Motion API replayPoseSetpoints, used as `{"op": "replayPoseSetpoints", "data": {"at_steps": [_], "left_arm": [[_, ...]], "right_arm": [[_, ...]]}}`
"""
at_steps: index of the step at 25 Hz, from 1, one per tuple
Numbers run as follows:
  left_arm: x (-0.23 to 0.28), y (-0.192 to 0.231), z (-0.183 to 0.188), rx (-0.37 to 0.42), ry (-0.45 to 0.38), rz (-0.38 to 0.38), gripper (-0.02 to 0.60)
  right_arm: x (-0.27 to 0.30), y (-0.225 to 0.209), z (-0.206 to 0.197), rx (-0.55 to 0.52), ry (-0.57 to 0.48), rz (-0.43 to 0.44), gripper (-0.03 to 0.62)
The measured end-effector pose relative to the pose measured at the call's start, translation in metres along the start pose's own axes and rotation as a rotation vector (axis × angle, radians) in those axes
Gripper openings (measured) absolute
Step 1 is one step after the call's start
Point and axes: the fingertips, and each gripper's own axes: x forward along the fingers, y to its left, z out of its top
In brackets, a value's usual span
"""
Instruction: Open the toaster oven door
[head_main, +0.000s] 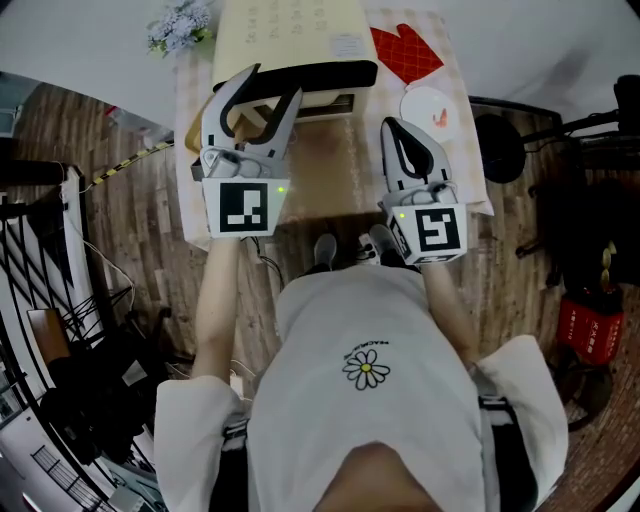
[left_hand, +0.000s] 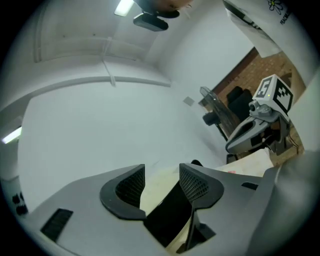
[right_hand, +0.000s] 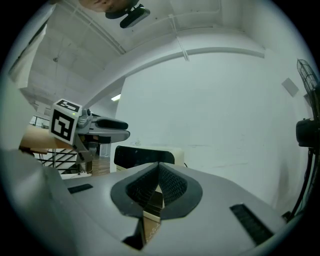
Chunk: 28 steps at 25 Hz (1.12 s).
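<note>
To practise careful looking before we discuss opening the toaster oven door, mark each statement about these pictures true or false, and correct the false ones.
1. The left gripper has its jaws apart. True.
2. The right gripper has its jaws wide open. False: they are closed together, with nothing between them.
3. In the head view, a red oven mitt lies on the table to the right of the toaster oven. True.
4. The right gripper grips the oven's black handle. False: it is clear of the handle, nearer the person.

Left gripper (head_main: 275, 84) jaws apart, right gripper (head_main: 392, 126) jaws together
</note>
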Motion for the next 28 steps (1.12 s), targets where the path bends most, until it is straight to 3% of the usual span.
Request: {"op": "replayPoseSetpoints", "data": {"at_steps": [4,7,11,19,23,28], "left_arm": [[0.019,0.001,-0.010,0.076,0.077,-0.186,0.250],[0.030,-0.004,-0.033,0.184,0.210,-0.291,0.249],[0.038,-0.012,-0.053,0.296,0.312,-0.400,0.235],[0.052,-0.011,-0.062,0.319,0.388,-0.498,0.216],[0.050,-0.019,-0.067,0.255,0.417,-0.592,0.154],[0.052,-0.019,-0.065,0.179,0.388,-0.632,0.154]], "right_arm": [[0.001,0.004,-0.002,0.008,0.004,0.017,0.010],[-0.001,0.007,-0.002,0.007,0.008,0.028,0.010],[-0.003,0.009,-0.003,-0.001,0.014,0.034,0.009],[-0.001,0.009,-0.010,0.013,0.031,0.030,0.009],[0.001,0.006,-0.012,0.008,0.039,0.030,0.010],[0.007,0.003,-0.017,0.024,0.060,0.022,0.010]]}}
